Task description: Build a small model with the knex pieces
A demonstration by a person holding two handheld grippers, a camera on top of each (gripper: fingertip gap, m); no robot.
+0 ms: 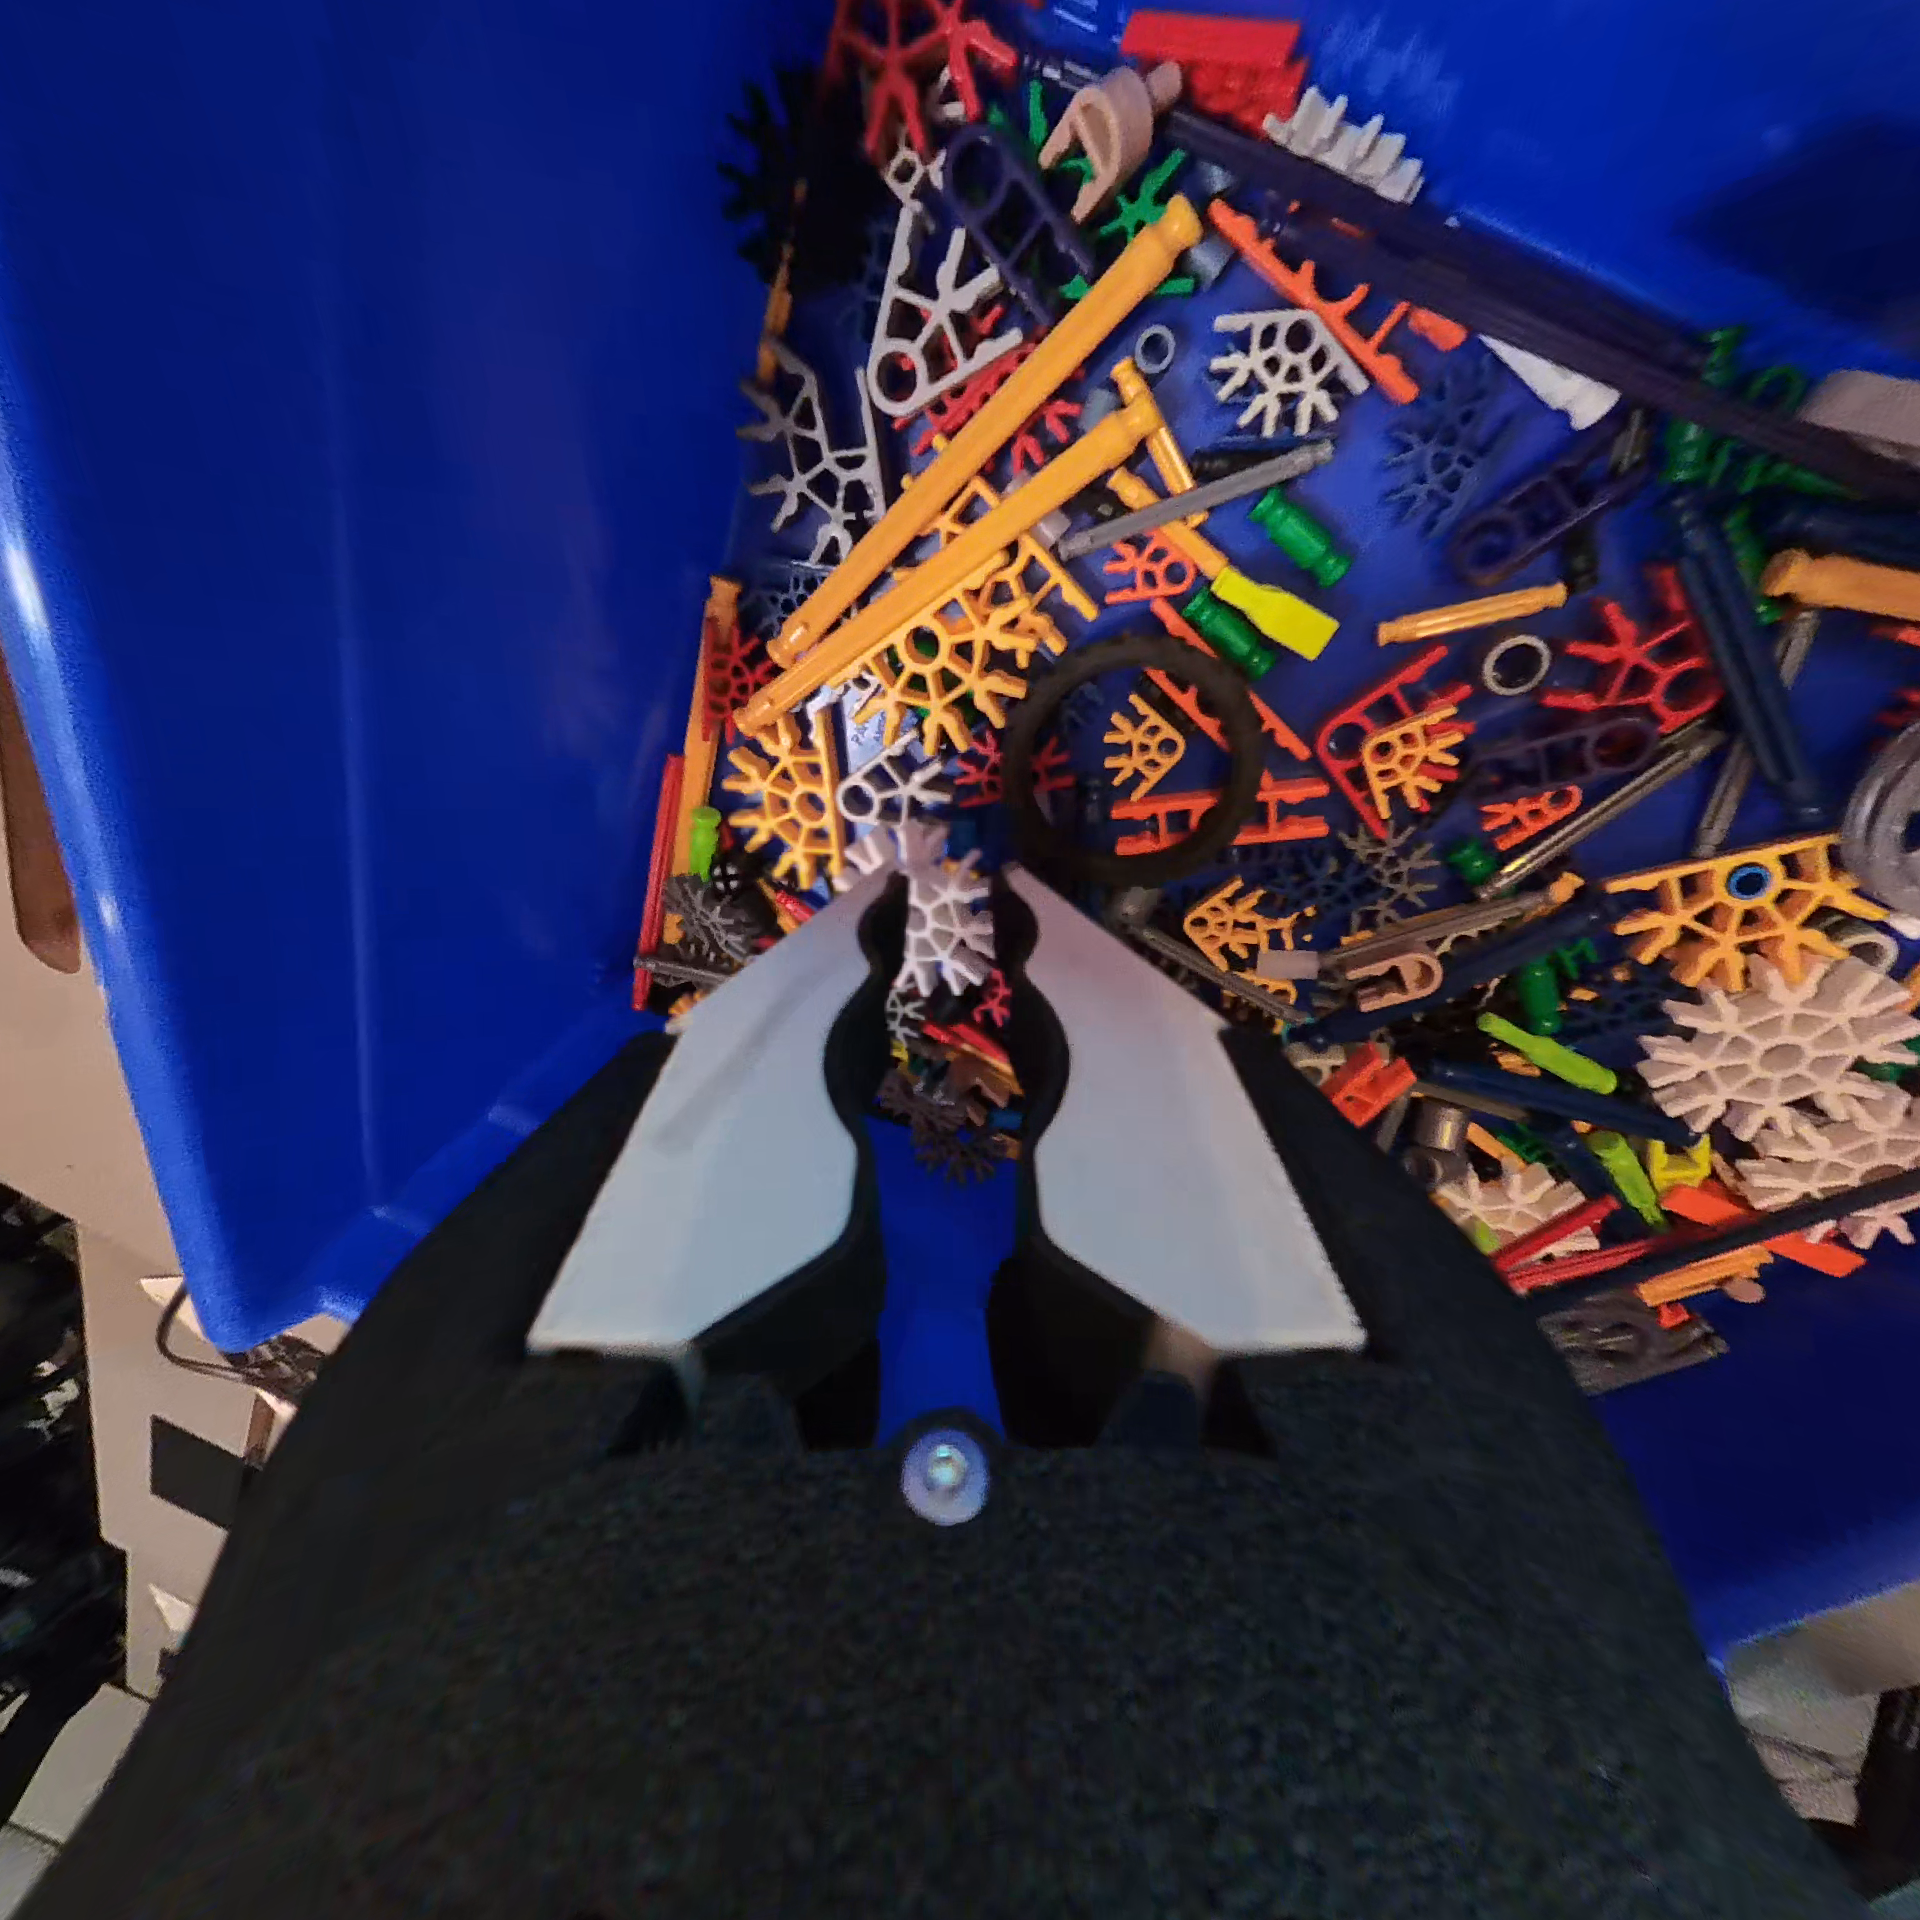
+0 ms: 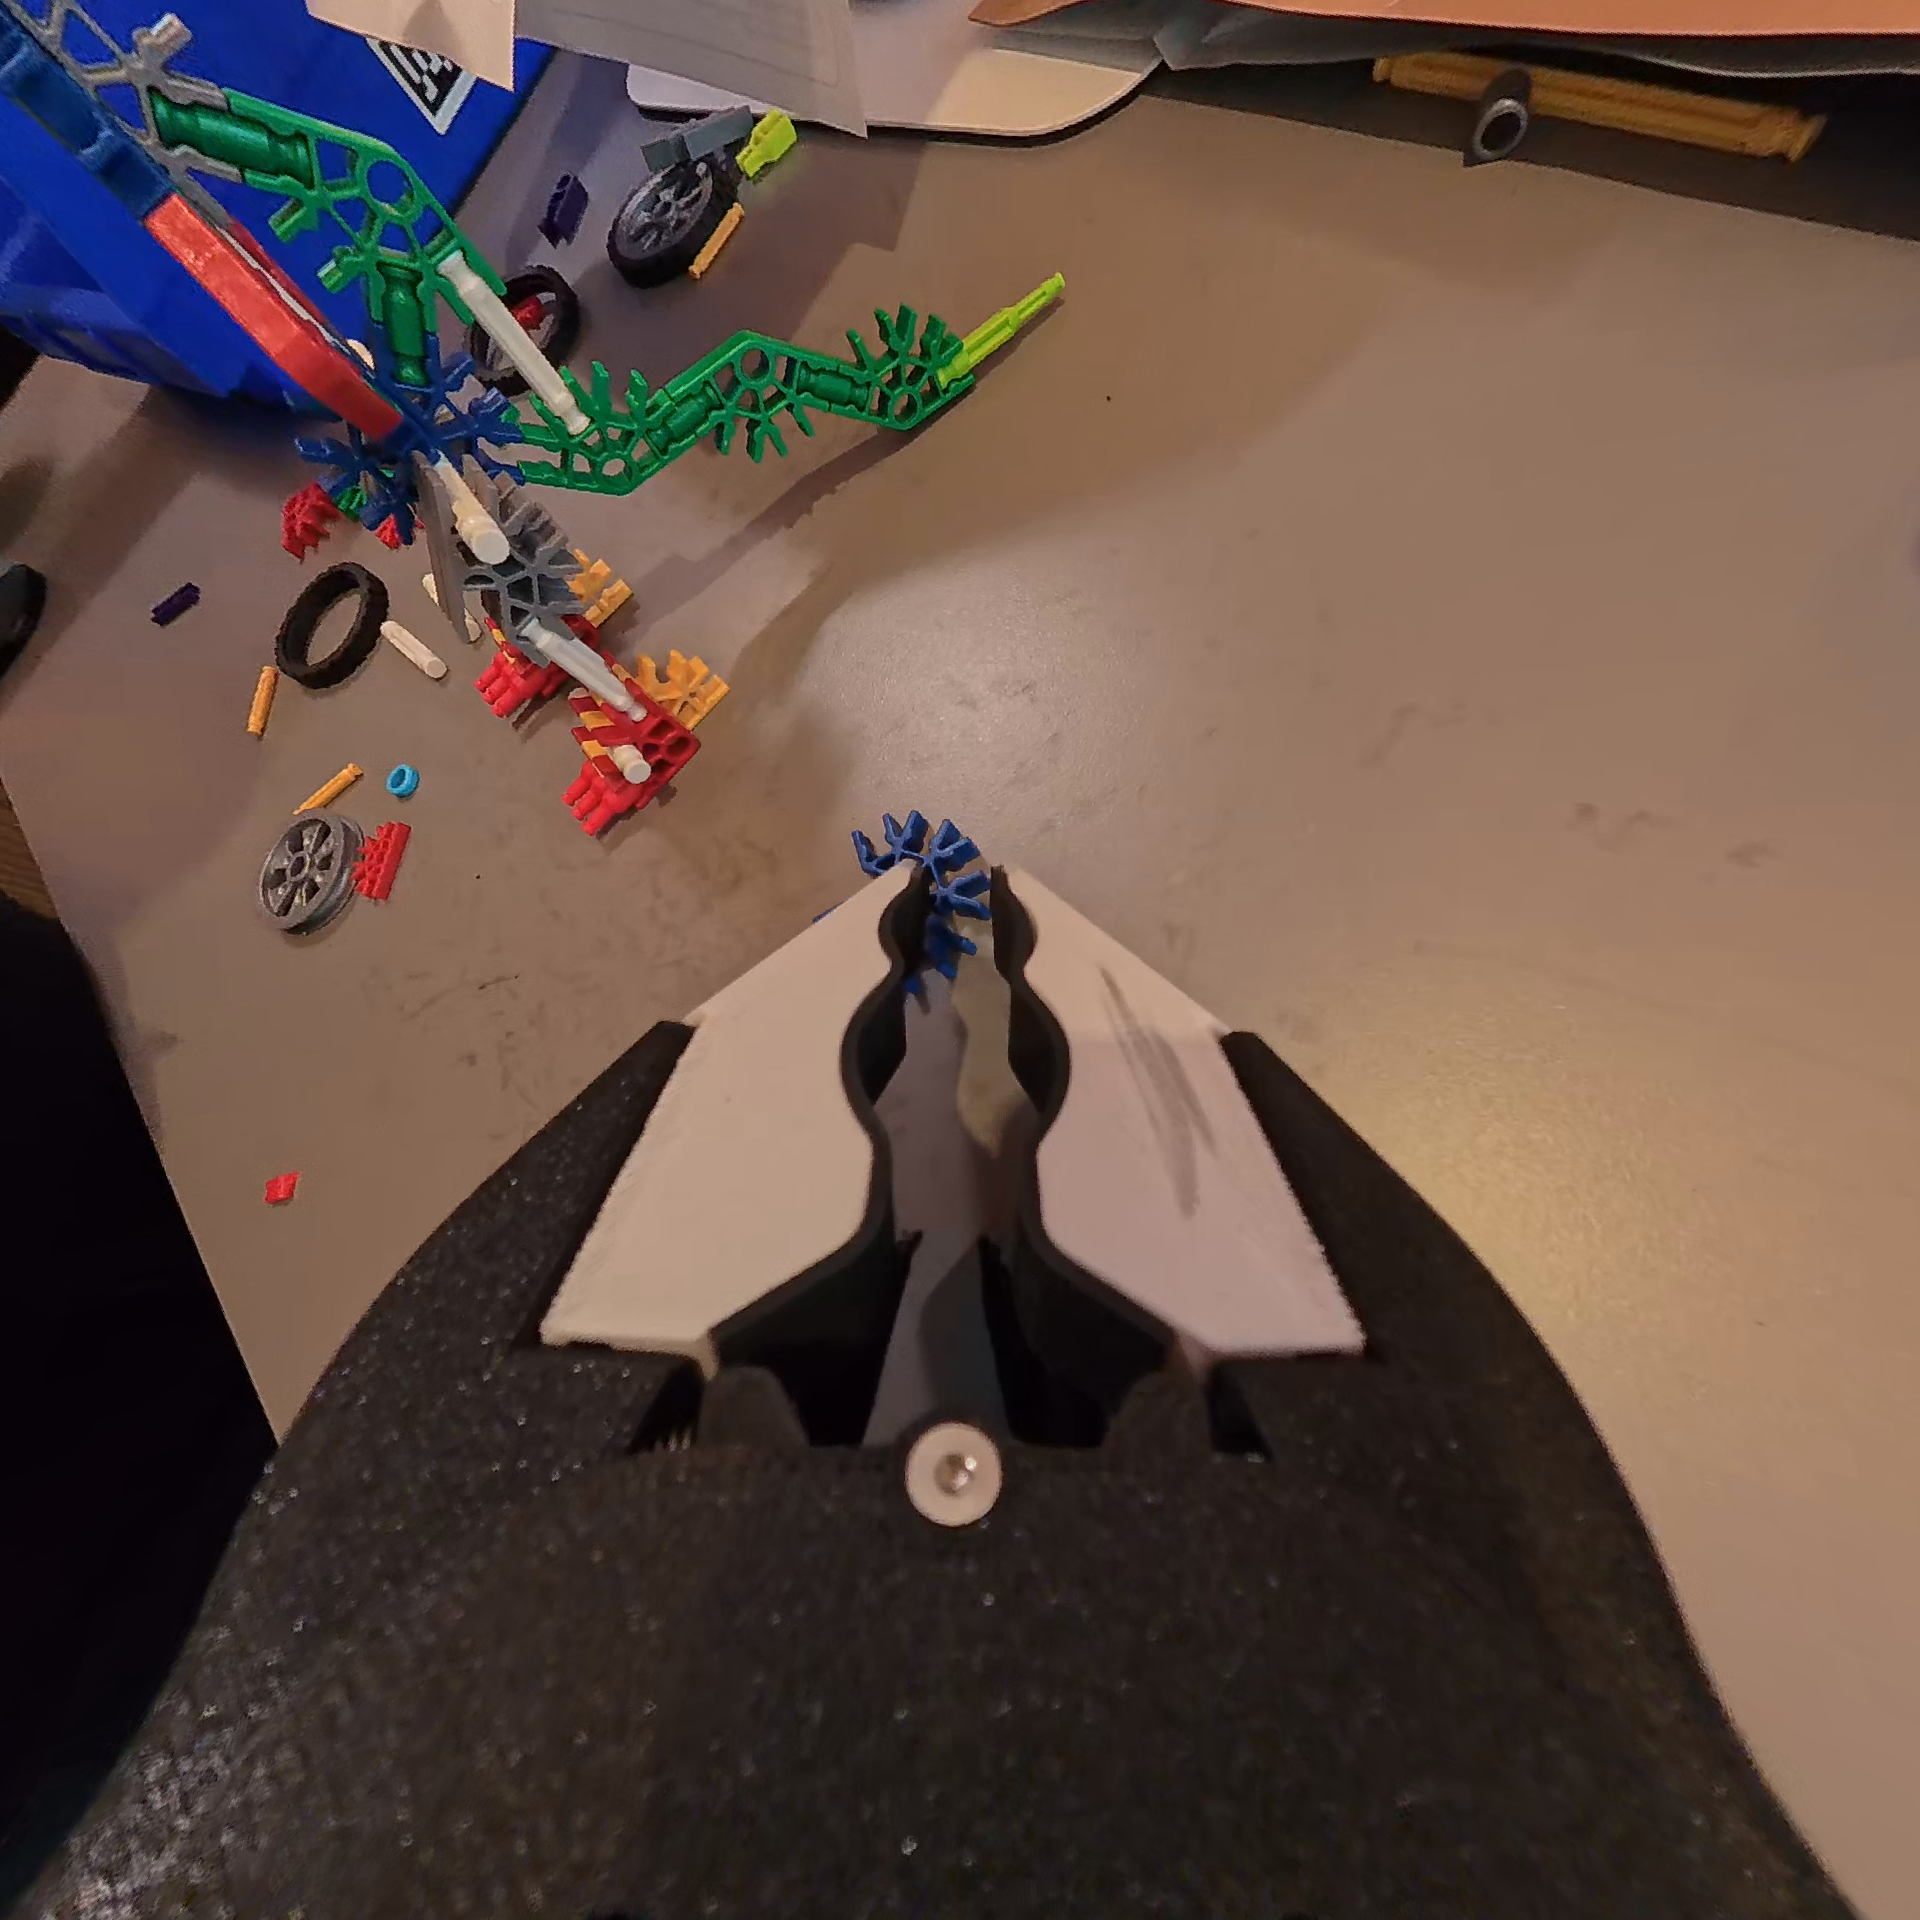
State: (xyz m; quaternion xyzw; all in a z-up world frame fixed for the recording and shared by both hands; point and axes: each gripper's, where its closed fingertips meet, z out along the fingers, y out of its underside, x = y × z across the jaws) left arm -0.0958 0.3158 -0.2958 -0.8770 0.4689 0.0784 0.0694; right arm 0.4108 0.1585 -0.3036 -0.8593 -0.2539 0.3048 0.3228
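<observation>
1. Left tongs (image 1: pixel 948 883) reached into a blue bin (image 1: pixel 416 623) and were clenched on one white snowflake connector (image 1: pixel 940 925), pinched edge-on between the tips, just above the heap.
2. The bin held a mixed pile of construction-toy pieces, too many to count. Countable near the tongs: one black tire ring (image 1: pixel 1135 764) just beyond the tips, two long yellow rods (image 1: pixel 977 468) lying side by side, two short green rods (image 1: pixel 1262 582).
3. One larger white snowflake connector (image 1: pixel 1782 1044) lay well to the right in the pile.
4. Right tongs (image 2: pixel 948 883) hung over the counter (image 2: pixel 1351 675), clenched on one blue snowflake connector (image 2: pixel 935 873) that stuck out past the tips.
5. On the counter to the left stood one part-built model (image 2: pixel 582 436) of green, blue, grey, red and yellow pieces, leaning against a blue bin (image 2: pixel 62 260).
6. Loose beside the model: one black tire ring (image 2: pixel 330 623), one grey wheel hub (image 2: pixel 301 871), one tired wheel (image 2: pixel 660 223), one small light-blue ring (image 2: pixel 402 780), two short orange rods (image 2: pixel 262 698).
7. One long yellow rod (image 2: pixel 1600 109) lay at the far edge, with a grey ring on it.
</observation>
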